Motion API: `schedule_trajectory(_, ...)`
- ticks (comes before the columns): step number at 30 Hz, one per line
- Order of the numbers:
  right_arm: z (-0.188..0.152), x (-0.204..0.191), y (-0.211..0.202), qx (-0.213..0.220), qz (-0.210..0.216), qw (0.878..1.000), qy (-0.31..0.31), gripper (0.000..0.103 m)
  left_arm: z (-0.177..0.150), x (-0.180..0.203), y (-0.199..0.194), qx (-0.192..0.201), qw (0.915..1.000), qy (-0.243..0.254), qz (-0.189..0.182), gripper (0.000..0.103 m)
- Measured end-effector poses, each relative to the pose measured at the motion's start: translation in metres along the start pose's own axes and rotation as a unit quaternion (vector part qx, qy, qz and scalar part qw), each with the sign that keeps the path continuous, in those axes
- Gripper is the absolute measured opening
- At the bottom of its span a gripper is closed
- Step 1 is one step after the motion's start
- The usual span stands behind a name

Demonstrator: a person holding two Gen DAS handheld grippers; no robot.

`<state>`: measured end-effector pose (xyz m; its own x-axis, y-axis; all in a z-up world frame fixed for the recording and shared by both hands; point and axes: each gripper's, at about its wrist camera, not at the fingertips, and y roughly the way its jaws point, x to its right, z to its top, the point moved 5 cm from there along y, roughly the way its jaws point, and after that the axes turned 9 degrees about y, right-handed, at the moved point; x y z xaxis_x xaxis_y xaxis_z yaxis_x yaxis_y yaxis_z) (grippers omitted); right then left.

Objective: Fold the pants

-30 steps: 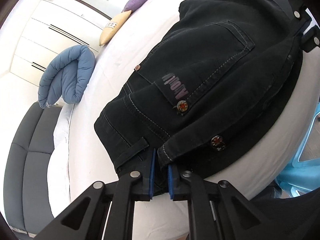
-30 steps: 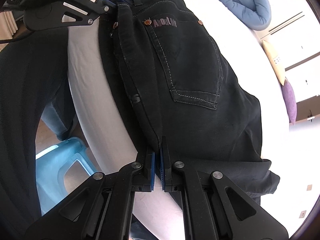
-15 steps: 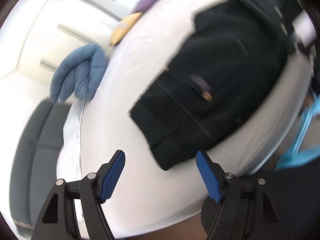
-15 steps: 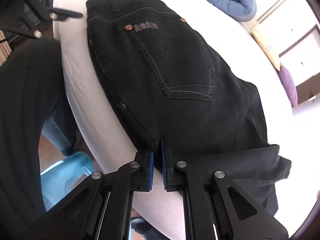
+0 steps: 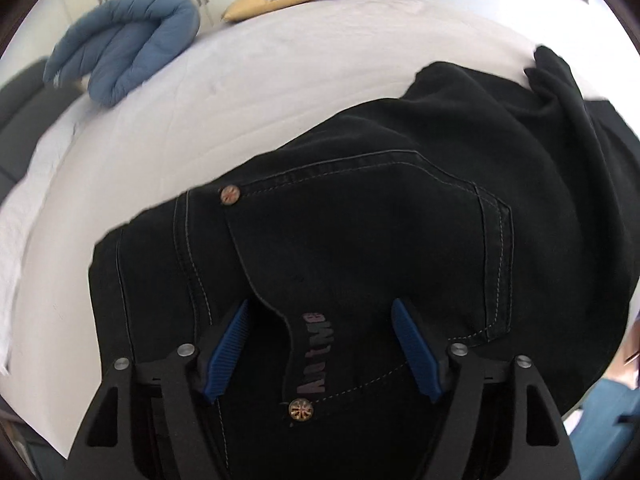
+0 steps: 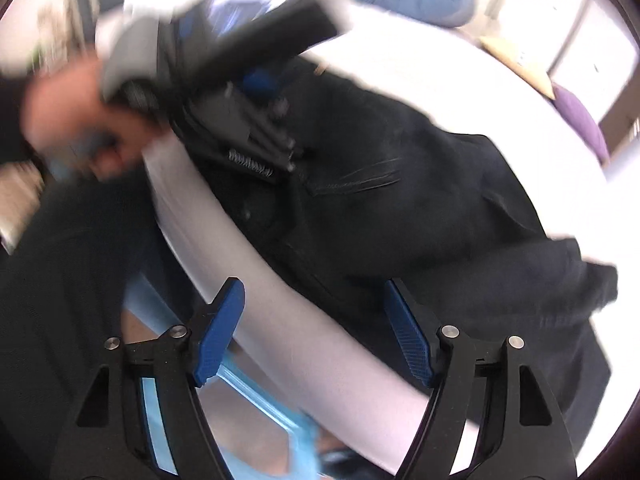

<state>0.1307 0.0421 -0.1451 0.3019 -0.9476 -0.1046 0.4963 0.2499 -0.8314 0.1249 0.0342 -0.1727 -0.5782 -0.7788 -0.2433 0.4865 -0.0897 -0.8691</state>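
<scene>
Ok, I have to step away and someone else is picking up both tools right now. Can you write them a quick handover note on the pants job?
Left tool: open, nothing gripped, poised over the back pocket near the waistband.
Right tool: jaws opening, nothing between them, at the near edge of the bed; that view is blurred.
Pants: black, lying on the white bed, folded lengthwise with one back pocket facing up. The leg end is bunched at the far right.
Done: the lengthwise fold, pants released.
Left: probably smooth the legs, then fold them up toward the waistband.
</scene>
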Motion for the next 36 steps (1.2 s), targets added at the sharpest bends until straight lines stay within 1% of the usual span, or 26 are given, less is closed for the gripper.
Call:
schedule_trajectory(1, 0.002, 0.021, -0.012, 0.013, 0.029, 0.998, 0.049, 0.071, 0.0, 0.002, -0.001, -0.005, 1.0, 0.006, 0.0, 0.076)
schedule_trajectory(2, 0.005, 0.051, -0.025, 0.03, 0.058, 0.992, 0.111, 0.071, 0.001, 0.004, -0.001, -0.008, 0.9999, 0.014, 0.002, 0.077)
schedule_trajectory(3, 0.007, 0.091, -0.036, 0.048, 0.083, 0.978, 0.183, 0.071, 0.003, 0.005, -0.001, -0.013, 0.9998, 0.017, 0.003, 0.077)
schedule_trajectory(4, 0.007, 0.125, -0.044, 0.062, 0.097, 0.965, 0.237, 0.071, 0.004, 0.006, 0.0, -0.02, 0.9997, 0.013, 0.0, 0.078)
schedule_trajectory(6, 0.002, 0.206, -0.055, 0.088, 0.126, 0.921, 0.358, 0.071, 0.009, 0.004, 0.003, -0.03, 0.9995, 0.002, -0.009, 0.08)
schedule_trajectory(7, -0.003, 0.247, -0.059, 0.099, 0.131, 0.896, 0.412, 0.071, 0.013, 0.001, 0.005, -0.033, 0.9994, -0.001, -0.011, 0.081)
schedule_trajectory(8, -0.009, 0.294, -0.063, 0.123, 0.145, 0.865, 0.464, 0.071, 0.014, 0.002, 0.005, -0.037, 0.9992, -0.003, -0.012, 0.081)
schedule_trajectory(9, -0.015, 0.328, -0.065, 0.142, 0.151, 0.841, 0.499, 0.071, 0.015, 0.004, 0.003, -0.04, 0.9991, -0.003, -0.011, 0.081)
schedule_trajectory(10, -0.022, 0.363, -0.066, 0.156, 0.146, 0.817, 0.536, 0.071, 0.016, -0.005, 0.004, -0.042, 0.9991, -0.005, -0.011, 0.081)
schedule_trajectory(11, -0.027, 0.389, -0.064, 0.168, 0.15, 0.795, 0.563, 0.071, 0.017, -0.004, 0.004, -0.044, 0.9989, -0.007, -0.011, 0.081)
schedule_trajectory(12, -0.03, 0.406, -0.061, 0.178, 0.162, 0.78, 0.578, 0.069, 0.02, -0.007, 0.009, -0.046, 0.9989, -0.008, -0.011, 0.081)
schedule_trajectory(13, -0.031, 0.426, -0.056, 0.19, 0.186, 0.759, 0.594, 0.068, 0.02, -0.005, 0.009, -0.048, 0.9988, -0.009, -0.011, 0.081)
schedule_trajectory(14, -0.032, 0.443, -0.048, 0.192, 0.198, 0.744, 0.608, 0.067, 0.026, -0.012, 0.012, -0.05, 0.9986, -0.01, -0.011, 0.081)
schedule_trajectory(16, -0.034, 0.463, -0.034, 0.183, 0.192, 0.734, 0.626, 0.064, 0.032, -0.019, 0.017, -0.055, 0.9983, -0.012, -0.012, 0.082)
schedule_trajectory(17, -0.034, 0.472, -0.025, 0.18, 0.198, 0.727, 0.632, 0.063, 0.035, -0.021, 0.019, -0.058, 0.9981, -0.014, -0.013, 0.082)
schedule_trajectory(19, -0.035, 0.482, -0.009, 0.169, 0.208, 0.712, 0.649, 0.058, 0.039, -0.033, 0.026, -0.06, 0.9979, -0.018, -0.015, 0.082)
schedule_trajectory(20, -0.034, 0.485, -0.003, 0.164, 0.21, 0.709, 0.653, 0.053, 0.043, -0.037, 0.031, -0.06, 0.9979, -0.02, -0.015, 0.082)
schedule_trajectory(21, -0.032, 0.485, 0.002, 0.16, 0.212, 0.709, 0.653, 0.048, 0.045, -0.038, 0.032, -0.06, 0.9978, -0.022, -0.016, 0.082)
schedule_trajectory(22, -0.031, 0.488, 0.004, 0.157, 0.212, 0.71, 0.653, 0.046, 0.045, -0.039, 0.033, -0.059, 0.9978, -0.023, -0.016, 0.082)
schedule_trajectory(24, -0.025, 0.49, 0.009, 0.153, 0.214, 0.717, 0.646, 0.039, 0.043, -0.041, 0.034, -0.059, 0.9978, -0.026, -0.016, 0.082)
schedule_trajectory(25, -0.024, 0.489, 0.012, 0.15, 0.214, 0.719, 0.644, 0.037, 0.043, -0.043, 0.035, -0.059, 0.9977, -0.026, -0.017, 0.082)
schedule_trajectory(26, -0.023, 0.491, 0.015, 0.146, 0.213, 0.719, 0.645, 0.034, 0.044, -0.044, 0.035, -0.06, 0.9977, -0.027, -0.018, 0.082)
schedule_trajectory(28, -0.026, 0.49, 0.017, 0.147, 0.213, 0.717, 0.648, 0.024, 0.043, -0.047, 0.036, -0.06, 0.9976, -0.027, -0.018, 0.082)
schedule_trajectory(30, -0.029, 0.488, 0.016, 0.15, 0.202, 0.721, 0.646, 0.009, 0.041, -0.046, 0.035, -0.06, 0.9977, -0.027, -0.018, 0.082)
schedule_trajectory(33, -0.033, 0.479, 0.01, 0.155, 0.188, 0.719, 0.651, 0.005, 0.04, -0.047, 0.035, -0.059, 0.9977, -0.027, -0.018, 0.082)
schedule_trajectory(36, -0.045, 0.476, 0.003, 0.149, 0.17, 0.714, 0.663, 0.005, 0.04, -0.049, 0.037, -0.057, 0.9978, -0.028, -0.019, 0.082)
